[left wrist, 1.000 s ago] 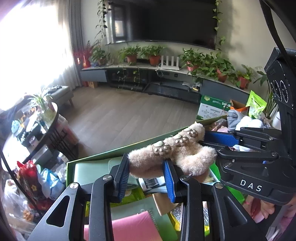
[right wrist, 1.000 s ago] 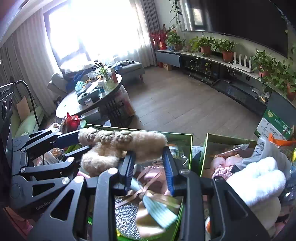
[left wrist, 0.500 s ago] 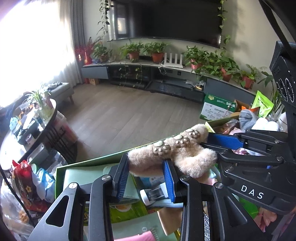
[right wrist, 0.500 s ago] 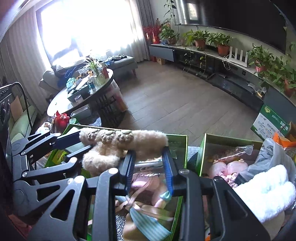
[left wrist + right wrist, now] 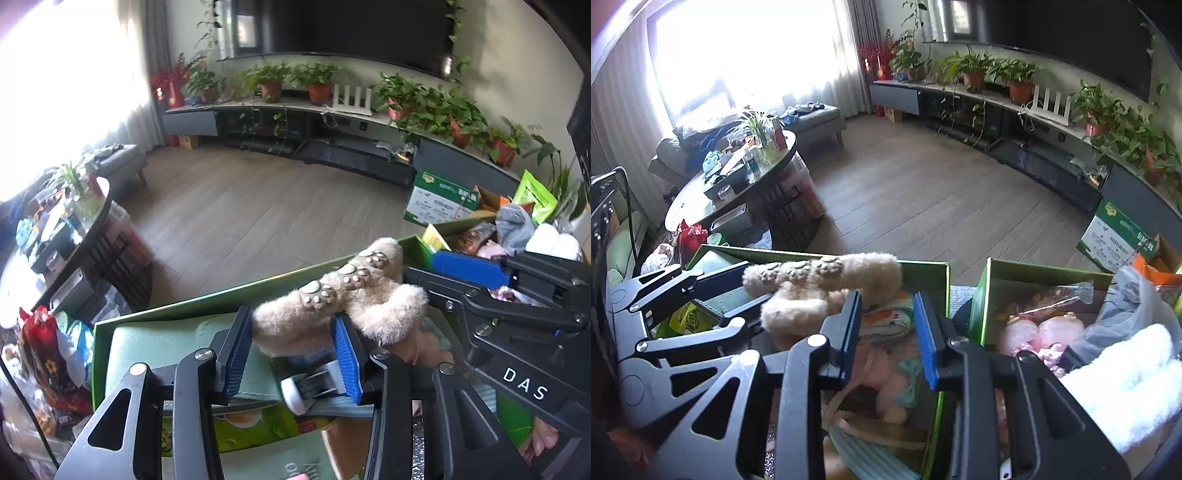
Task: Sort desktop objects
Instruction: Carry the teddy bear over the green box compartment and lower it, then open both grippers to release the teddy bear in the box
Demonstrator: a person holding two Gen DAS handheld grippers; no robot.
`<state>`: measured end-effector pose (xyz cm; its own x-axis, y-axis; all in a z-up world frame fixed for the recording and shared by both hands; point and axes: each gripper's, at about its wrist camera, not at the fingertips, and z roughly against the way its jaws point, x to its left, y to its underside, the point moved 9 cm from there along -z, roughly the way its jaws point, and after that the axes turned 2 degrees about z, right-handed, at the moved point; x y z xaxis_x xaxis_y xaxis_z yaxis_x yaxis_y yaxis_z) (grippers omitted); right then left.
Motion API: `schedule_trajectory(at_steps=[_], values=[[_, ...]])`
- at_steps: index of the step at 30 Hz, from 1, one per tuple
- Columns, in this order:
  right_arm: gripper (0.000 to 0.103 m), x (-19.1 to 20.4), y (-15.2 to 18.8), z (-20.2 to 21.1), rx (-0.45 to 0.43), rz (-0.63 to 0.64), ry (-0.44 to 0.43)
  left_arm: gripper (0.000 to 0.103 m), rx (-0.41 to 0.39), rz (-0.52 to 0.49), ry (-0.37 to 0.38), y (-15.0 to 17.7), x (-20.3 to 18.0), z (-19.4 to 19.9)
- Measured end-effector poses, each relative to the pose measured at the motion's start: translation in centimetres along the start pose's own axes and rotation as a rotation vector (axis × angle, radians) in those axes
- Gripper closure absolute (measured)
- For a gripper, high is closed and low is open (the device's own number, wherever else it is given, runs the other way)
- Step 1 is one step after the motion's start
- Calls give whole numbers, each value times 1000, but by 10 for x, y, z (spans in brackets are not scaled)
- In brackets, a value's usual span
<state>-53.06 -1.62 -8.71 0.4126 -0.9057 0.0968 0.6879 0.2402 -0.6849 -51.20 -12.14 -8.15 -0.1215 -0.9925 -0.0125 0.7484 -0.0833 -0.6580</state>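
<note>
Living rm: wood floor (image 5: 258, 206), bright curtained window (image 5: 746, 55), dark TV (image 5: 351, 29) over low console w/ potted plants (image 5: 317, 83); round table (image 5: 738, 177) nr sofa.

Fluffy beige plush toy (image 5: 373, 302) with grey-brown paw prints, green box (image 5: 925, 266), blue pads (image 5: 345, 358) on black tools.
</note>
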Motion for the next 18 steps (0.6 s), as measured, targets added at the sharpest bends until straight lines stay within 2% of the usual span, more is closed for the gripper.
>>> schedule_trajectory(at_steps=[3,6,9,13,18], values=[[73,-1,-1,5,-11,-7,-6,60,0,-33,-29,-1,-6,-1],[73,-3,-1,9,-16,-17,-9,60,16,-27,-25,-1,-5,-2],[73,-3,0,13,-19,-20,-13,53,37,12,-5,0,3,1],[73,-1,-1,18,-27,-13,-18,42,-10,60,20,-4,14,20],[72,4,-1,25,-32,-15,-34,42,-68,101,28,-10,21,47]])
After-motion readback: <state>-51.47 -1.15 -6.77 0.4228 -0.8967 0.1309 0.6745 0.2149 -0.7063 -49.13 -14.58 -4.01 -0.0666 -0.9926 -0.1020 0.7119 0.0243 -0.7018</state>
